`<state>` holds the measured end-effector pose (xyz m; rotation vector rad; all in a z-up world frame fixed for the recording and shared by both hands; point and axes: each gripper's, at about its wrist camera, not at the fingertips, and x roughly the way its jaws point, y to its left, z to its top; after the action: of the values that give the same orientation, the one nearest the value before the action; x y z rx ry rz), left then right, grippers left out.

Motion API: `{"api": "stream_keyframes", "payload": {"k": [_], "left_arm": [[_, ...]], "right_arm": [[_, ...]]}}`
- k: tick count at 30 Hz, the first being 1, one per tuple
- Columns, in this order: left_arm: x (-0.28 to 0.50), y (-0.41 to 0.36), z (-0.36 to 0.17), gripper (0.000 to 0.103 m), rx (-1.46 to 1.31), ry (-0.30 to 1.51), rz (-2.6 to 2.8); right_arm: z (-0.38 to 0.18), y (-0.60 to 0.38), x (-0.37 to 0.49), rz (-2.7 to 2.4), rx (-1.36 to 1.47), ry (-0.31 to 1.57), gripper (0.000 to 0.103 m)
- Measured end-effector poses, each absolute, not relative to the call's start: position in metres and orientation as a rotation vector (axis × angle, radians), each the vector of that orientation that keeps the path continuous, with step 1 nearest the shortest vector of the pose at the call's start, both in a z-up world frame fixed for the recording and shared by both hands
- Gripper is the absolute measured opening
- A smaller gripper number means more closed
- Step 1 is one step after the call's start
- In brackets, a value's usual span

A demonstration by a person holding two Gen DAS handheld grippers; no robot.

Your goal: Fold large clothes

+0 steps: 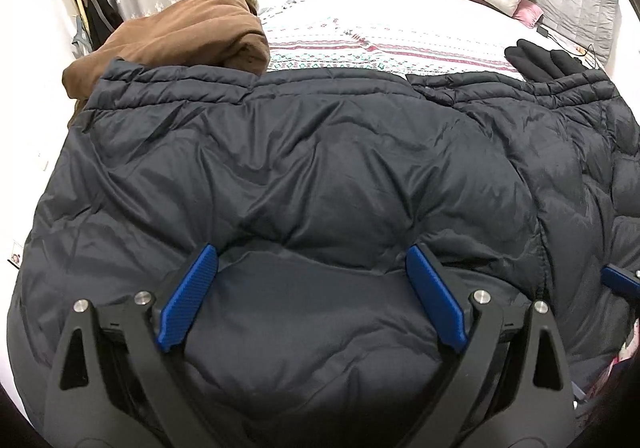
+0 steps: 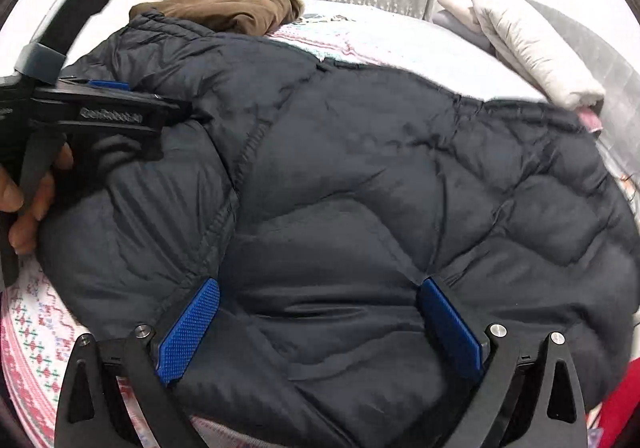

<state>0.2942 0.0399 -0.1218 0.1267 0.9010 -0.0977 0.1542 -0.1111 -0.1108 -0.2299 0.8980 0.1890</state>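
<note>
Left wrist: our left gripper (image 1: pixel 312 272) spread wide, pressing the dark puffer jacket (image 1: pixel 320 152) filling mid-frame | Right wrist: our right gripper (image 2: pixel 318 306) likewise spread, lower centre | Step: flattening, we judge; next needs an edge pinched.

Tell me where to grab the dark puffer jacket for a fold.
Grip the dark puffer jacket at its near edge, coming from the near side: both open tongs, left and right, already straddle puffy fabric there, and raised quilted ridges probably pinch easily.
</note>
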Motion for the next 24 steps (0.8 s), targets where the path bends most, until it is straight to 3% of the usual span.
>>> {"api": "stream_keyframes", "payload": {"k": [5,12,18,21,24], "left_arm": [[0.287,0.064,-0.109,0.096,0.064,0.895,-0.100],[0.265,0.164,-0.104,0.096,-0.043,0.863,0.043],[0.269,0.235,-0.137,0.097,-0.404,1.017,0.026],[0.267,0.234,-0.123,0.097,-0.343,0.996,0.056],[0.256,0.237,-0.094,0.097,-0.316,0.896,0.090]], "right_arm": [[-0.104,-0.122,0.159,0.241,-0.217,0.917,0.102],[-0.090,-0.215,0.147,0.100,-0.075,0.887,0.102],[-0.099,-0.287,0.135,-0.150,0.030,0.960,0.102],[-0.107,-0.314,0.138,-0.145,0.233,1.013,0.102],[-0.094,-0.326,0.122,-0.214,0.282,0.940,0.102]]}}
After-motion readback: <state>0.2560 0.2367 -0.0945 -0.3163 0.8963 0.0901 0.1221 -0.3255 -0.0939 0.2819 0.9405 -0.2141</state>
